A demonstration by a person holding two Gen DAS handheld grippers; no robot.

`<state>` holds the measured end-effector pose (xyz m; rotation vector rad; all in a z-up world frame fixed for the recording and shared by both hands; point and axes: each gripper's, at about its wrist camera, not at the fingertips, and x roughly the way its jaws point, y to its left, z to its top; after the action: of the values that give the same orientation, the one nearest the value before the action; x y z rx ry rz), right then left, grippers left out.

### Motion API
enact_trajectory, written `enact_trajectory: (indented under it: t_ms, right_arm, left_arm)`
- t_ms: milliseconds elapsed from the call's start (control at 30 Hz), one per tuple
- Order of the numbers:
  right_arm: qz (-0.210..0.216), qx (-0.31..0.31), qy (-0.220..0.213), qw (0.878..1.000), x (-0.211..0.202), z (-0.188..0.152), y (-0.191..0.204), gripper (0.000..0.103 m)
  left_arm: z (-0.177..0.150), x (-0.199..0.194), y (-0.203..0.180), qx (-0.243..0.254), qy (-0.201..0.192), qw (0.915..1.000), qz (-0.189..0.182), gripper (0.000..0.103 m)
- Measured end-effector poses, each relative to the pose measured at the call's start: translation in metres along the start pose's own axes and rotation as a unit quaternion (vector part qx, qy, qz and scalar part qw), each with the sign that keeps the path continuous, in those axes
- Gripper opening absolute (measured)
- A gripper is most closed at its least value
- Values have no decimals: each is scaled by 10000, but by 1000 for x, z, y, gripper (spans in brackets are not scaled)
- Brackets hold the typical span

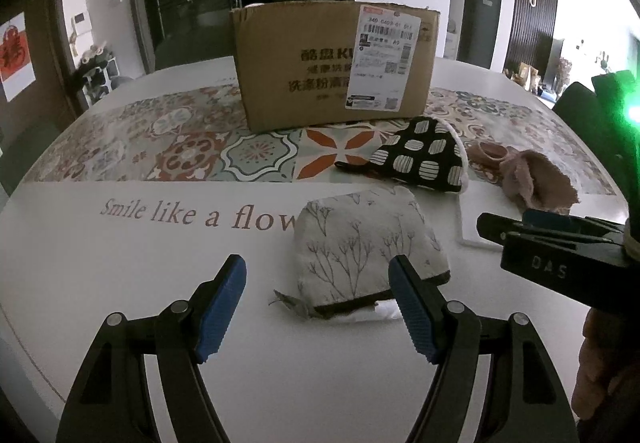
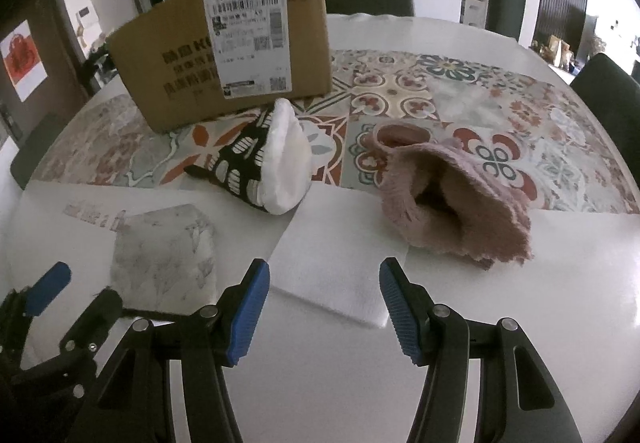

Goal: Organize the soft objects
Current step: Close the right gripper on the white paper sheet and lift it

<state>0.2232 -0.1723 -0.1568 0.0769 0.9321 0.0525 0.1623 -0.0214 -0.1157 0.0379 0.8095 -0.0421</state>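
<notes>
Both jaws stand wide apart and hold nothing. The left hand-held gripper point(image 1: 318, 305) hovers over the near edge of a grey twig-print pouch point(image 1: 366, 247) on the table point(image 1: 120, 283). The right hand-held gripper point(image 2: 324, 309) faces a white napkin point(image 2: 340, 267); beyond lie a black patterned mitt point(image 2: 244, 159), a pink fuzzy slipper point(image 2: 456, 207) and a cardboard box point(image 2: 168, 75).

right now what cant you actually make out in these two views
- Inside of the cardboard box: both views show only its outer wall.
- Table lettering: left view, its end covered by the grey branch-print pouch.
- Inside of the pink fuzzy item: right view, its opening is dark.
</notes>
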Motion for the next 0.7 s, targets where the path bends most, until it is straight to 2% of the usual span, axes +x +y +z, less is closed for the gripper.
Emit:
enact_trajectory:
  t_ms: [167, 300, 467, 500, 567, 700]
  right_arm:
    - [-86, 109, 154, 9998, 15, 3, -4, 59]
    - [-431, -315, 157, 9985, 19, 4, 8, 59]
    - [-329, -201, 153, 9991, 20, 4, 4, 58]
    - [-334, -215, 125, 9991, 19, 4, 4, 55]
    - [-310, -190, 93, 9993, 17, 3, 4, 32]
    - [-254, -222, 110, 9994, 16, 3, 5, 21]
  left_arm:
    - [1, 6, -4, 9, 48, 10000, -53, 74]
    - [2, 8, -4, -23, 63, 10000, -64, 73]
    - [2, 9, -4, -37, 74, 10000, -47, 74]
    - [1, 9, -4, -23, 66, 10000, -55, 74]
    - [1, 8, -3, -41, 50, 10000, -63, 74]
    - [1, 6, -2, -66, 20, 10000, -36, 74]
